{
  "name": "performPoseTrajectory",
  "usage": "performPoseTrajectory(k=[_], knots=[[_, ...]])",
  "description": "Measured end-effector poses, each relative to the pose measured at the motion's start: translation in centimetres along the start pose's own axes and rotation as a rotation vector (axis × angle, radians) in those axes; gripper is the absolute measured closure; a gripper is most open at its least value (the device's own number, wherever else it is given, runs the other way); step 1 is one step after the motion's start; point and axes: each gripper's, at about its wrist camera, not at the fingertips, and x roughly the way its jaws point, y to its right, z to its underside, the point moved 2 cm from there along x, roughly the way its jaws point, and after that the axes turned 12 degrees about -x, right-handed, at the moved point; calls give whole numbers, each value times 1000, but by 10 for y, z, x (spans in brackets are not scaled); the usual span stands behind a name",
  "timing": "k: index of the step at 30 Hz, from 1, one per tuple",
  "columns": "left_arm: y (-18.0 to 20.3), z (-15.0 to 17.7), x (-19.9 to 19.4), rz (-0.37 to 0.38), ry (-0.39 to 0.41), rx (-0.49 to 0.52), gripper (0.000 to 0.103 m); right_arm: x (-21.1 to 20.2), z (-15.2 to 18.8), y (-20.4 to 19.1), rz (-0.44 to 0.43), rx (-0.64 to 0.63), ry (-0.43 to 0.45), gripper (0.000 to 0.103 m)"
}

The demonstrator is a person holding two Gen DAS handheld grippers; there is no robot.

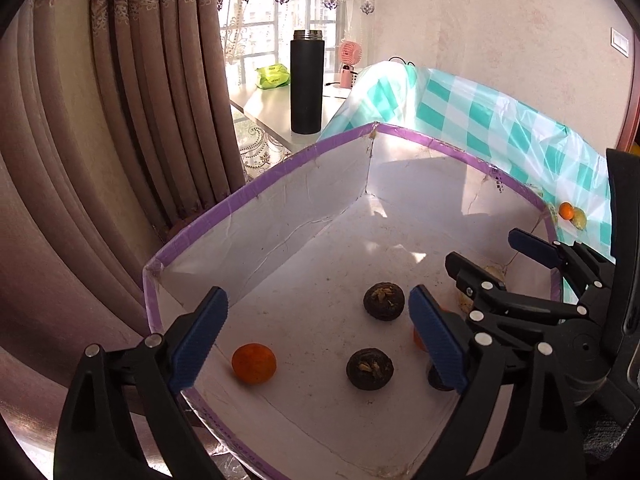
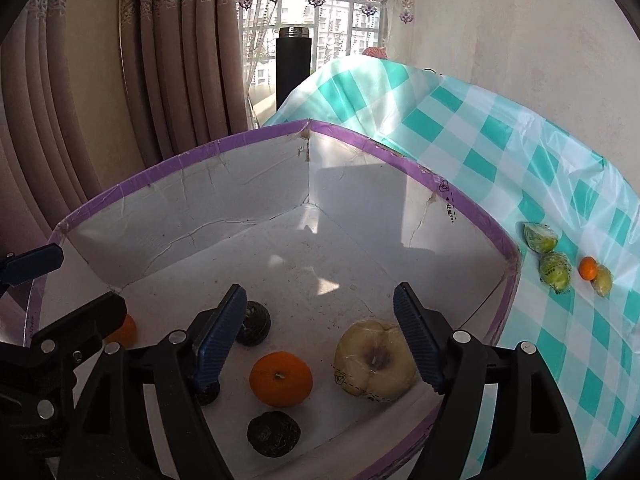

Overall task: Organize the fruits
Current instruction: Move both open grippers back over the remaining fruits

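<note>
hovering side by side over a white cardboard box [image 1: 256,224] with purple taped rims, both grippers hang with their blue-padded fingers spread and nothing pinched between them. the left gripper [image 1: 318,336] sits over the box's near left part, its pads apart above bare floor. below and between them lie an orange [image 1: 254,363] near the left wall and two dark, wrinkled round fruits [image 1: 384,302], one farther in, one [image 1: 370,368] nearer the front edge. a third dark fruit [image 1: 438,380] peeks out behind the left gripper's right pad, partly hidden.

the right gripper [image 2: 320,340] is released too, jaws wide. a pale yellow wrapped apple [image 2: 374,362] rests on the box floor just beside the inner face of its right pad; whether the pad touches it cannot be told. a bigger orange [image 2: 281,378] lies on the floor between the pads, closer to the left one, with another dark fruit [image 2: 273,434] just in front of it.

outside the box, on the teal and white checked cloth [image 2: 500,152] to the right, more fruit waits: two green wrapped pieces [image 2: 540,237], a small orange [image 2: 588,268] and a yellowish one [image 2: 602,280] touching it.

behind stand a black flask [image 1: 306,80], a pink fan [image 1: 351,62] and a green packet [image 1: 273,76] on a white sill, brown curtains [image 1: 120,120] to the left
</note>
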Motion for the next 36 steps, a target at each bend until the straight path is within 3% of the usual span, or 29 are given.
performPoseTrajectory(k=[2,6,8,11,13,16,21,25,28,31,33,36], knots=[[4,-5,-23,39,99,-40,2,-20,2,12,28,40,100,19],[26,-2,-69,133,310,-86,2,-58,20,64,99,207,253,17],[46,8,-87,216,388,-71,2,-68,39,100,142,312,271,17],[93,26,-93,291,412,24,2,-68,76,155,237,439,204,17],[132,41,-84,347,350,125,2,-67,105,187,305,510,131,17],[187,67,-60,452,194,249,2,-65,152,233,389,627,33,17],[258,98,-2,552,40,311,2,-60,201,294,487,746,-54,17],[301,107,68,481,-108,272,2,-49,215,325,510,773,-93,17],[311,108,110,453,-199,190,2,-38,216,341,483,787,-103,17],[311,105,136,468,-262,94,2,-23,214,356,439,813,-114,17],[313,97,145,517,-300,33,2,-15,210,366,427,818,-111,17],[319,87,154,533,-294,-9,2,2,199,380,416,799,-122,18]])
